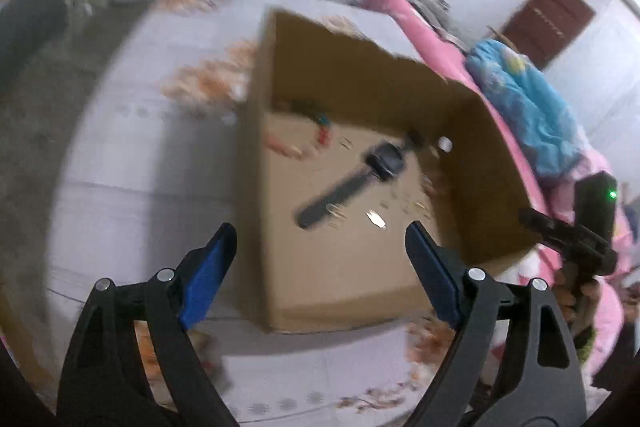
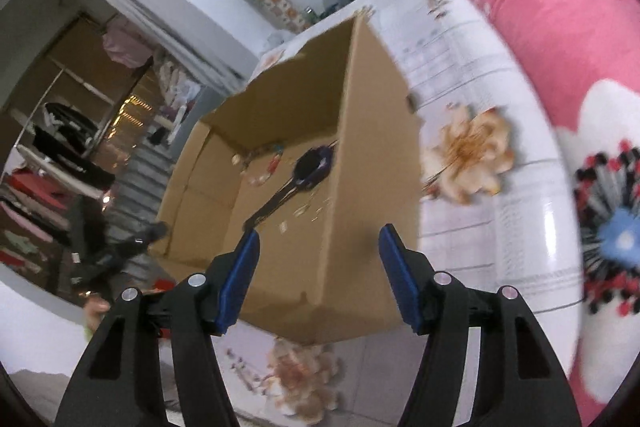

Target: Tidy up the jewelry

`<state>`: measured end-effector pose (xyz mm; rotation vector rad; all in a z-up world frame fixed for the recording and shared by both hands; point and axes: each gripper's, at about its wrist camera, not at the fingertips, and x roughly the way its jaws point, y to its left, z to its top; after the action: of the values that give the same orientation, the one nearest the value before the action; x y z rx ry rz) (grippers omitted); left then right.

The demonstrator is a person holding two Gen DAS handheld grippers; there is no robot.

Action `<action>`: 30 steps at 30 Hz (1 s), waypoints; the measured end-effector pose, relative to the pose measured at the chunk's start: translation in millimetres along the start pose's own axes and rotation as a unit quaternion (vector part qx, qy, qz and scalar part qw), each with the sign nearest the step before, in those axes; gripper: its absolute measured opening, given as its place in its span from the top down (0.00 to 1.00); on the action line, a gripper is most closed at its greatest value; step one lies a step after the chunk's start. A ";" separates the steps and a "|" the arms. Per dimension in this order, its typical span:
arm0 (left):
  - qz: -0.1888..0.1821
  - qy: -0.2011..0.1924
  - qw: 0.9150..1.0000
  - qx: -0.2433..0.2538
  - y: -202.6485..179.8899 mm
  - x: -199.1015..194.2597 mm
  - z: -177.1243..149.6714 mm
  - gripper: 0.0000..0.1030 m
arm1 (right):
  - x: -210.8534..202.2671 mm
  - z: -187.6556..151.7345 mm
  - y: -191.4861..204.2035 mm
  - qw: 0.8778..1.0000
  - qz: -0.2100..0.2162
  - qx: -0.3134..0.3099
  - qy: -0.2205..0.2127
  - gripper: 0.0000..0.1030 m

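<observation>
Both grippers hang spread and empty above an open cardboard box (image 1: 360,287) of jewelry on a flowered bedsheet (image 1: 132,147).

In the left wrist view the left gripper (image 1: 320,239) holds nothing between its wide blue pads; a dark wristwatch (image 1: 360,179) lies at 12 o'clock from it on the box floor, small gold pieces (image 1: 376,219) beside the strap, a beaded bracelet (image 1: 320,131) at 11 o'clock. The right gripper (image 2: 318,239) is likewise parted over the box's near wall, with a pink quilt (image 2: 560,39) at 2 o'clock.
</observation>
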<state>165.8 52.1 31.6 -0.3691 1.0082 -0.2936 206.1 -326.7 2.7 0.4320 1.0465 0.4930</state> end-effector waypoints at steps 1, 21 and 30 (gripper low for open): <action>0.010 -0.008 1.000 0.003 -2.0 0.2 -3.2 0.19 | -0.1 -0.9 2.3 1.000 -0.006 -0.002 0.000 0.40; -0.021 -0.013 1.000 0.014 -11.3 -44.2 -85.1 0.19 | -48.6 -80.5 14.3 0.998 -0.038 0.033 -0.031 0.40; 0.078 -0.156 0.980 0.092 -45.3 -117.5 -123.7 0.08 | -101.5 -137.7 71.0 0.977 -0.163 -0.071 -0.114 0.22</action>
<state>-3.0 38.5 81.5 -0.1591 0.6892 -0.1784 28.6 -313.4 53.9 0.1777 0.8339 0.2164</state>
